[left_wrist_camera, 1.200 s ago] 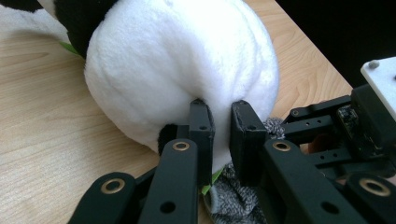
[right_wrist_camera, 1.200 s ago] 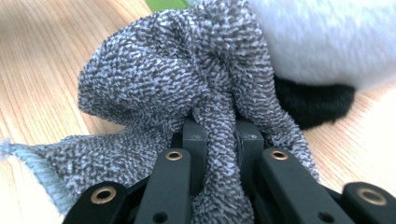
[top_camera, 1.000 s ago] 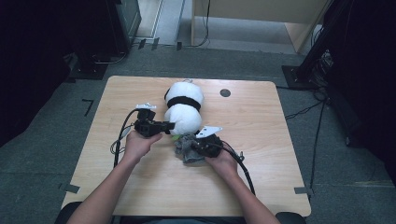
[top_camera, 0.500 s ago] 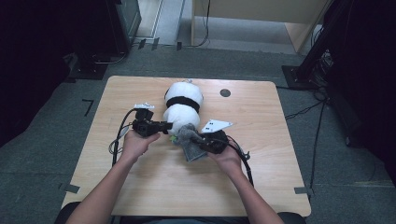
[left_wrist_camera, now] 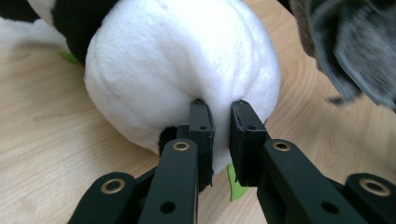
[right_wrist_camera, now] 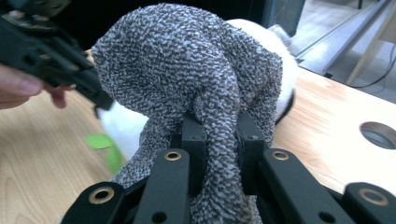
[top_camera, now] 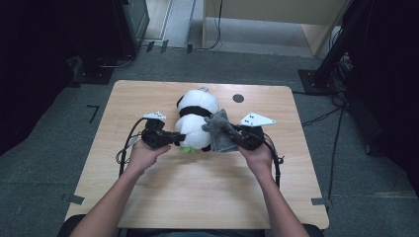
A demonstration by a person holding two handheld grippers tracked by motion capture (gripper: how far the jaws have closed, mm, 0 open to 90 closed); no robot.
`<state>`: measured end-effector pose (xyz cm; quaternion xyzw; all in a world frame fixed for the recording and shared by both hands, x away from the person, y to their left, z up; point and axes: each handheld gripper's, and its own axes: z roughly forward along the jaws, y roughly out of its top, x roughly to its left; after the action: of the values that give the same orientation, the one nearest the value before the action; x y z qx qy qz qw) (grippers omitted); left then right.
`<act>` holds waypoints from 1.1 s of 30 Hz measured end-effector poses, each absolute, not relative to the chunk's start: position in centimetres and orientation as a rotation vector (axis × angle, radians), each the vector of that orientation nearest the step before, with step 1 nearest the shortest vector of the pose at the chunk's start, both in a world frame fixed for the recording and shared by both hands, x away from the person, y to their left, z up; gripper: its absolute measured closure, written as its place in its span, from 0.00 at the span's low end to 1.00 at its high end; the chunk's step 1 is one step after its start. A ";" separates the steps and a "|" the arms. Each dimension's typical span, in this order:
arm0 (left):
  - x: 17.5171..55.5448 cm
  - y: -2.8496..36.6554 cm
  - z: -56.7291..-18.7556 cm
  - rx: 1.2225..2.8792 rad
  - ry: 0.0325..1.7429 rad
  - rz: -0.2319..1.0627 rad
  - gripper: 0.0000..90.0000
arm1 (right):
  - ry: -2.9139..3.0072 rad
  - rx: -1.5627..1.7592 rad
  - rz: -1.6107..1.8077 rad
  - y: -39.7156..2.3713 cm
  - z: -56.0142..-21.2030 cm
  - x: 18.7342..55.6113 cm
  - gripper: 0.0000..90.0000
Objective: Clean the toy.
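A black-and-white panda plush point(top_camera: 196, 114) lies in the middle of the wooden table point(top_camera: 163, 197). My left gripper point(top_camera: 174, 138) comes at the plush from the left, and in the left gripper view point(left_wrist_camera: 219, 112) its jaws pinch a fold of the white fur point(left_wrist_camera: 187, 70). My right gripper point(top_camera: 231, 134) is shut on a grey knitted cloth point(top_camera: 220, 131), held against the plush's right side. The cloth point(right_wrist_camera: 196, 70) bulges over the jaws in the right gripper view point(right_wrist_camera: 219, 123). Green felt leaves point(top_camera: 187, 149) stick out under the plush.
A round hole point(top_camera: 238, 98) is in the table behind the right gripper. Cables trail from both grippers over the near half of the table. Dark equipment and stands surround the table on the floor.
The right gripper has carried the grey cloth up and away from the near table, to the plush's right side. The left gripper has stayed pinched on the plush.
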<state>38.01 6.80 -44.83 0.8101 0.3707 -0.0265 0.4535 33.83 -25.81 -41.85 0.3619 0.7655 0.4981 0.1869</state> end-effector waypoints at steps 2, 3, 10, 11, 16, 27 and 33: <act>37.9 6.7 -44.9 2.019 0.912 -0.044 0.90 | 2.137 1.044 1.393 -26.5 -41.9 34.1 0.88; 37.8 6.7 -45.0 2.023 0.911 -0.043 0.90 | 2.129 1.056 1.388 -26.9 -42.0 34.2 0.88; 38.0 7.1 -45.4 2.027 0.925 -0.023 0.89 | 2.108 1.150 1.323 -28.5 -43.6 35.5 0.87; 38.1 7.1 -45.5 2.025 0.926 -0.022 0.89 | 2.111 1.161 1.311 -28.6 -43.9 35.7 0.87; 38.1 6.8 -45.8 2.037 0.904 -0.011 0.88 | 2.116 1.202 1.269 -28.7 -45.2 36.5 0.86; 38.6 7.7 -46.4 1.985 0.926 -0.013 0.83 | 2.202 1.292 1.172 -27.9 -48.5 38.3 0.86; 38.6 7.8 -46.3 1.990 0.932 0.007 0.80 | 2.230 1.306 1.093 -27.2 -49.9 38.9 0.84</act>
<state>38.55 7.81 -46.29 0.8067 0.3777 0.0028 0.4545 38.85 -27.25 -49.91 0.4588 0.7835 0.3842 0.1673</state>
